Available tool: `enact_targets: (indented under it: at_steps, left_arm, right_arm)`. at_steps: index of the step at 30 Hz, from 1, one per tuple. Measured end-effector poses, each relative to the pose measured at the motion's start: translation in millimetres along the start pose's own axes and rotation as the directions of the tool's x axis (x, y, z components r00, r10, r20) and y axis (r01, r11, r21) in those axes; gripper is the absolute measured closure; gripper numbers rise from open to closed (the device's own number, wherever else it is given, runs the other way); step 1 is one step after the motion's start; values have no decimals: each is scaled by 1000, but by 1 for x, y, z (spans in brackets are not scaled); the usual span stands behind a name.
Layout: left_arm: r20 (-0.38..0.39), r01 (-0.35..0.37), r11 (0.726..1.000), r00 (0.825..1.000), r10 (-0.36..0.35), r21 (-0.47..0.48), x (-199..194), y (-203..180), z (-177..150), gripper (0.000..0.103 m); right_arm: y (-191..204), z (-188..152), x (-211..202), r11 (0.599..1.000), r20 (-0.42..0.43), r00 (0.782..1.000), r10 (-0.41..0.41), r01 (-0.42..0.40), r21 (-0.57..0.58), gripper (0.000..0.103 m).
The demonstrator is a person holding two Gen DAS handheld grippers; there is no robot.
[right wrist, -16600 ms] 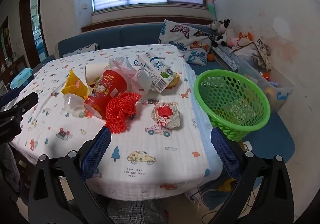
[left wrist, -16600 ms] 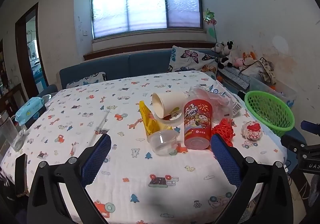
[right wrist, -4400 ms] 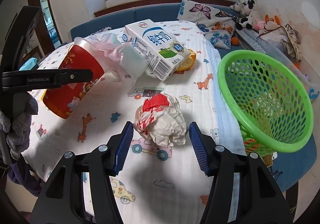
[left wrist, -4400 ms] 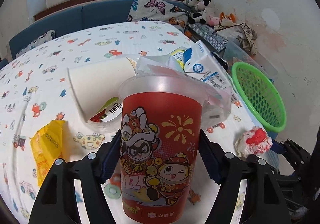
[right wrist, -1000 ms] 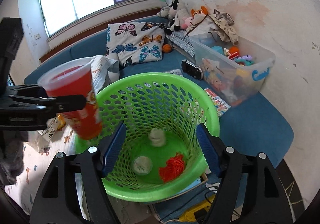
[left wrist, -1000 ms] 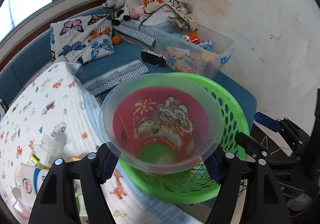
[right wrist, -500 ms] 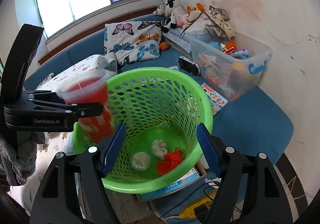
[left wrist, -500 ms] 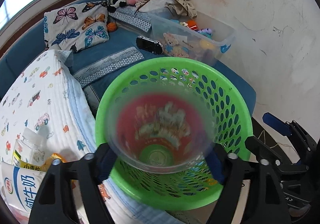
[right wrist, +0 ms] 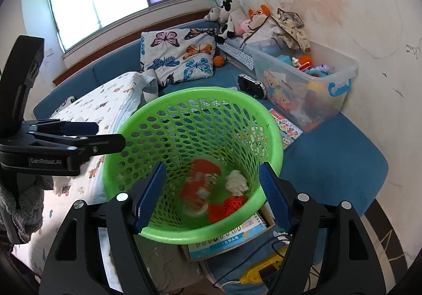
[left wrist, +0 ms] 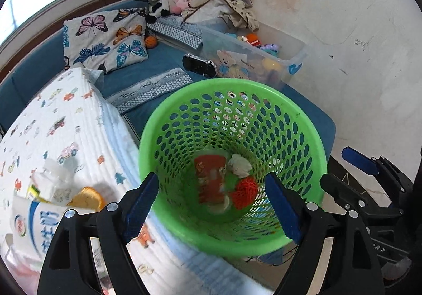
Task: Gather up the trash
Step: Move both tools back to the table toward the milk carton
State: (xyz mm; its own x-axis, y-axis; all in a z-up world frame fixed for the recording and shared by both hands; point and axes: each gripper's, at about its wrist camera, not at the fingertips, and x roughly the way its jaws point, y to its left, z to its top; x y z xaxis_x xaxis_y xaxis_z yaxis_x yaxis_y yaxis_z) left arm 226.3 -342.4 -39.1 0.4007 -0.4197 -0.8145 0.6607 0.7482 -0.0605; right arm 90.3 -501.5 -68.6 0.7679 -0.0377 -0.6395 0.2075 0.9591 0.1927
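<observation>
Looking down, I see the red cup (left wrist: 211,181) lying inside the green basket (left wrist: 311,142), both grippers' fingers spread and empty above it. Beside the basket sit the quilted table cover (left wrist: 79,131), a toy bin (right wrist: 340,76) and a blue couch (right wrist: 343,160).

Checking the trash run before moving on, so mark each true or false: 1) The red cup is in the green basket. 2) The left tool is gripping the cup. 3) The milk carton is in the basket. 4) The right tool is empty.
1) True: the red cup lies inside the green basket.
2) False: the left tool is open, nothing between its fingers.
3) False: the milk carton lies on the table.
4) True: the right tool holds nothing.
</observation>
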Motion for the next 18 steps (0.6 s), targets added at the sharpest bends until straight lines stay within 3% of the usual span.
enact_targets:
  at_steps: [9,18]
  left_arm:
    - [64,-10,1000,998,12,-28,-46,15,-31,23]
    - [126,-54,992,990,68,-111,-94,57,-76,23]
  right_arm:
    - [27,-7,-11,999,-2,999,37,-37,-34,30]
    - [72,-11,-13,990,-12,994,110,-111,-86,28]
